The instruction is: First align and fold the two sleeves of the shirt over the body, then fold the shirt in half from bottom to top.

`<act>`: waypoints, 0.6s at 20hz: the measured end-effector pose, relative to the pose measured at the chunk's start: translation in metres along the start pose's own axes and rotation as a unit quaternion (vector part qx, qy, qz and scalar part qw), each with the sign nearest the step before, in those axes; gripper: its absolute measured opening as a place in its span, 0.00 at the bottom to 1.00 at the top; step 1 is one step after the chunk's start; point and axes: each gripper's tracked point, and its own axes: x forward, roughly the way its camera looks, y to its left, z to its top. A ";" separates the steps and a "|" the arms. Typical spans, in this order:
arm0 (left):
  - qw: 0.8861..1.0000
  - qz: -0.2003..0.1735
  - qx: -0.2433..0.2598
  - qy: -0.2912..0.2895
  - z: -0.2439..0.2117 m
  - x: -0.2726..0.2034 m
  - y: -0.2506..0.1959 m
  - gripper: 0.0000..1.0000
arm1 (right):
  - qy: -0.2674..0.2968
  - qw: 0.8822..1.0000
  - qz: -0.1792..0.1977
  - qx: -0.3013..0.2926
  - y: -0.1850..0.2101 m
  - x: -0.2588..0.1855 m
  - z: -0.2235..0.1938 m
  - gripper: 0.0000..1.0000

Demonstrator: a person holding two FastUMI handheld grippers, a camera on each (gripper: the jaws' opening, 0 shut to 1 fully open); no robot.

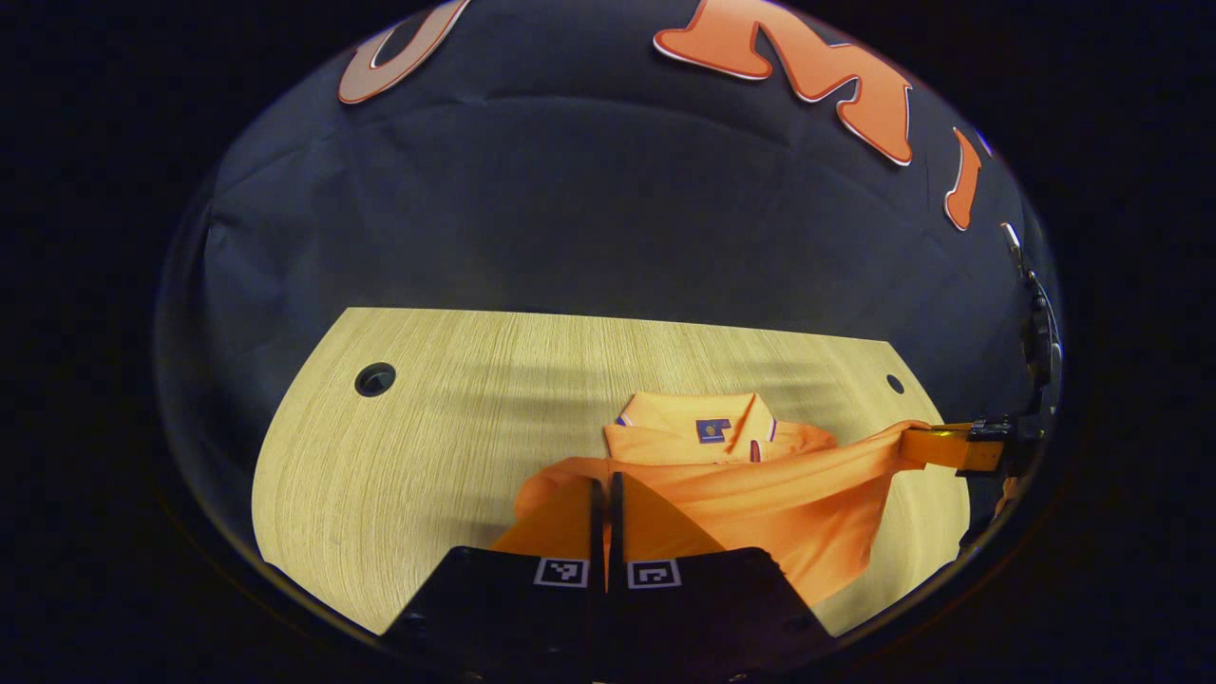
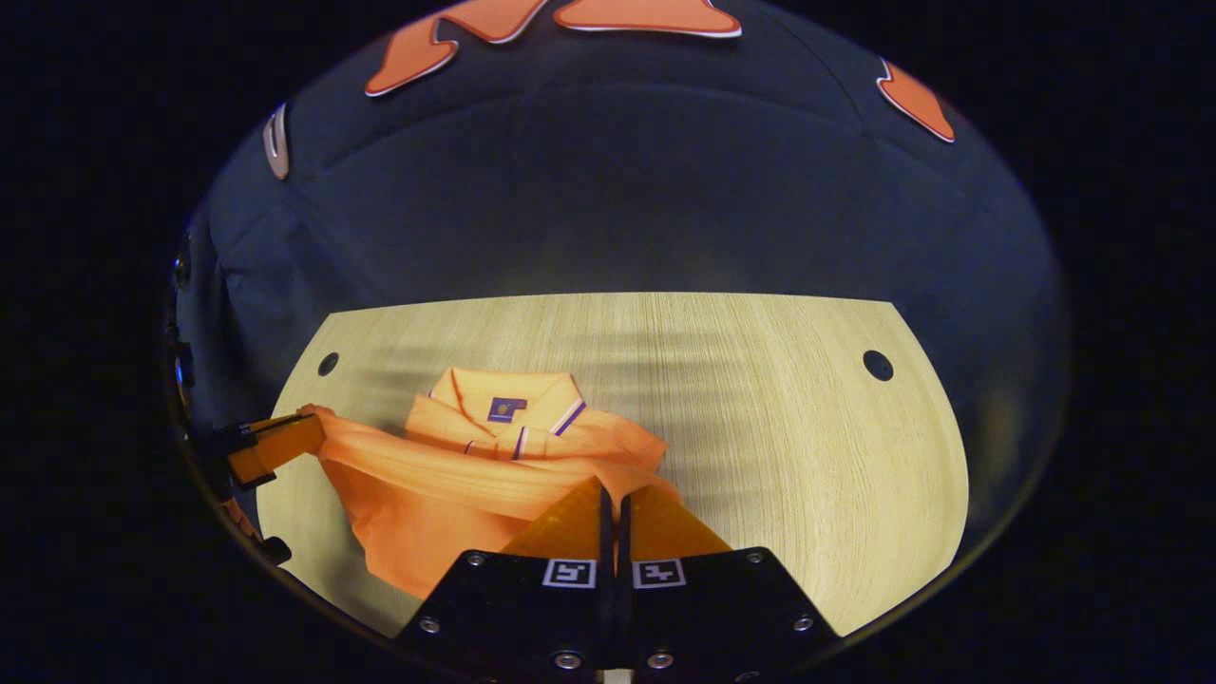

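An orange polo shirt (image 1: 750,494) lies on the wooden table (image 1: 427,456), collar (image 1: 703,423) at the far side. Its near edge is lifted and stretched between both grippers. In the left gripper view, my left gripper (image 1: 604,489) is shut on one corner of that edge, and my right gripper (image 1: 936,446) pinches the other corner at the far right. In the right gripper view, my right gripper (image 2: 611,499) is shut on the shirt (image 2: 446,494), with the left gripper (image 2: 285,439) holding cloth at the far left. The sleeves are hidden in the folds.
The table (image 2: 779,427) has a round cable hole near each far corner (image 1: 374,379) (image 2: 877,365). Bare wood stretches to either side of the shirt. The dark cloth wall stands right behind the table's far edge.
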 end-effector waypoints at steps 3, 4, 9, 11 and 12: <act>1.000 -0.001 0.002 -0.002 0.002 0.021 0.000 0.00 | -0.012 1.000 -0.017 -0.018 -0.007 0.028 0.011 0.00; 1.000 0.006 0.008 -0.002 0.003 0.029 0.002 0.00 | -0.013 0.999 -0.017 -0.024 -0.004 0.037 0.012 0.00; 1.000 0.023 0.017 0.013 0.001 0.049 0.002 0.01 | -0.009 0.999 -0.030 -0.019 -0.005 0.055 0.008 0.02; 0.999 0.027 0.019 0.015 -0.002 0.052 0.005 0.03 | -0.021 0.999 -0.038 -0.020 -0.006 0.060 0.009 0.18; 1.000 0.021 0.017 0.013 -0.001 0.052 0.003 0.03 | -0.022 0.999 -0.041 -0.017 -0.008 0.061 0.011 0.34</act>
